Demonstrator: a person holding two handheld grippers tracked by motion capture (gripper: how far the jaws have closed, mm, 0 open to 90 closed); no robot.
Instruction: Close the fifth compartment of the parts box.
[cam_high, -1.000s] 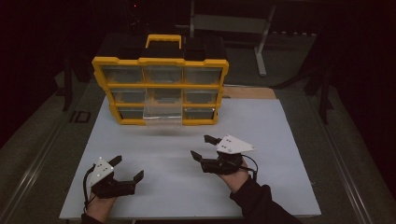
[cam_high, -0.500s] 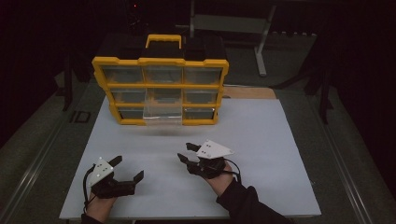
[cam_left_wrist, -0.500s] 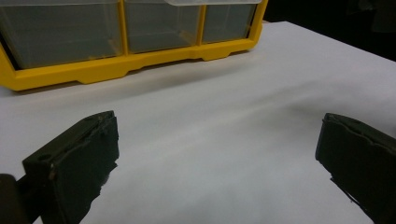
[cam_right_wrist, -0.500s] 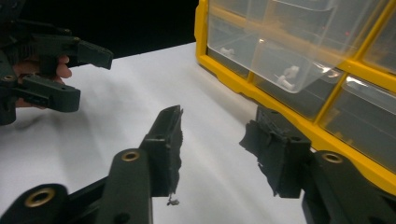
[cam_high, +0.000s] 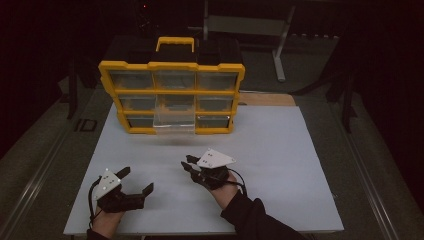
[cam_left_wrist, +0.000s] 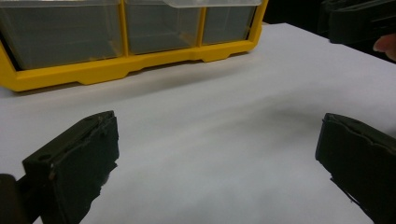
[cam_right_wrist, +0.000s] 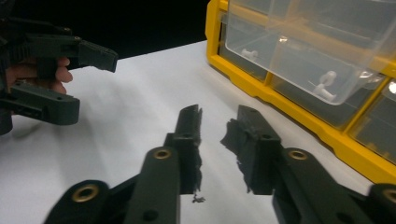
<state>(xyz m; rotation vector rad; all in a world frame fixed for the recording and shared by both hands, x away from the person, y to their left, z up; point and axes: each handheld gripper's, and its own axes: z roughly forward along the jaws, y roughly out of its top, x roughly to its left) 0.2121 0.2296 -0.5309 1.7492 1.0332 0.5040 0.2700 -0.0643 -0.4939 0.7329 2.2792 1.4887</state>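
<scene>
Organizer (cam_high: 171, 92): upright at worktop (cam_high: 280, 150) rear, one clear drawer (cam_high: 174, 121) pulled out for my reach.
Right gripper (cam_high: 188, 162): jaws just narrowing, a small gap left, holding nothing.
Left gripper (cam_high: 136, 181): jaws wide, empty, parked.

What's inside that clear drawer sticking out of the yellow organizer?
In the pulled-out clear drawer of the yellow organizer, a few small white plastic pieces lie on its floor. Glare on the clear walls hides the drawer's back part, and what the pieces are is too small to tell.
</scene>
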